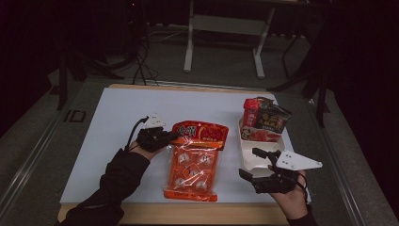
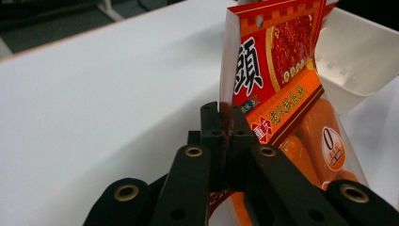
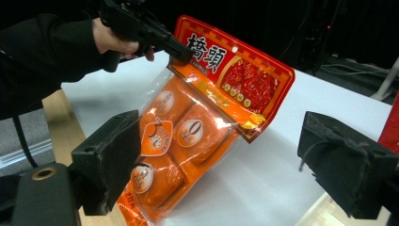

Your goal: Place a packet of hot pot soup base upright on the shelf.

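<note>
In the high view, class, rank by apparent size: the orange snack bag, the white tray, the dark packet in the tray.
1. Orange snack bag, largest.
2. White tray, partly hidden by the right tool.
3. Dark packet, smallest.

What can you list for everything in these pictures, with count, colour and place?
packet: one, orange and red, middle of the table, top corner pinched and lifted
tray: one, white, right part of the table
packs: a few, red and dark, piled at the tray's far end
table: one, white top with wooden edge
frame: one, pale, on the floor beyond the table
left gripper: one, black, shut on the packet's top left corner
right gripper: one, black, open, by the tray's near end
sleeve: dark, on the left arm
</note>
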The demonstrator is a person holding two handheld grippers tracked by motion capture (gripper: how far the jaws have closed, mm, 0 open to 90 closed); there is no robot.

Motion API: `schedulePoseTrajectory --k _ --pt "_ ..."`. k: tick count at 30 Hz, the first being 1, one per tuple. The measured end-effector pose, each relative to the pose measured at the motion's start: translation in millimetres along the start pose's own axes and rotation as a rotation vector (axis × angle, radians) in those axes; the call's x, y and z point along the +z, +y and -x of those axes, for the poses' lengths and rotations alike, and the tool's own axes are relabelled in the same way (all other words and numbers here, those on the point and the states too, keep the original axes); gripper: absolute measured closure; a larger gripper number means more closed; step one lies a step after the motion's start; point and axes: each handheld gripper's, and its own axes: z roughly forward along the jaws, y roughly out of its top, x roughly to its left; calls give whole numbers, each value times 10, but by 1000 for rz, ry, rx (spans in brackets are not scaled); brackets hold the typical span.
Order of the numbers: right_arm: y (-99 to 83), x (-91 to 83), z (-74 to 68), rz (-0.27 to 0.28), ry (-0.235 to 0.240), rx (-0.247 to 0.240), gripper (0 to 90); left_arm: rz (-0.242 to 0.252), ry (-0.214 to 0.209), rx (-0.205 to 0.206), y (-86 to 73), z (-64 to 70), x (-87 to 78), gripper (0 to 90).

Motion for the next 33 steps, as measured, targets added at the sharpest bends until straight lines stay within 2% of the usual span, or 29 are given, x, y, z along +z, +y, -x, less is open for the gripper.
schedulePoseTrajectory --k 4,8,12,15,22,27,28,29,33 --pt "15 -14 9 13 -8 -3 139 15 -3 5 18 40 -30 895" --pt "24 -19 13 15 -14 0 139 35 -25 5 46 68 -65 896" --pt "40 -12 30 14 -29 5 138 62 -53 30 101 164 -150 896" --pt "47 -3 47 21 -31 25 131 78 -65 47 122 217 -193 896" --pt "63 99 159 27 -32 90 149 129 -131 104 191 449 -358 896" --pt "58 210 201 8 3 104 153 145 -152 125 209 529 -417 897" --pt "56 233 202 7 10 103 153 160 -175 117 222 562 -446 897" --pt "52 296 195 1 44 97 169 173 -193 113 229 579 -463 897" --pt "25 389 185 21 112 98 241 214 -235 124 282 669 -541 897"
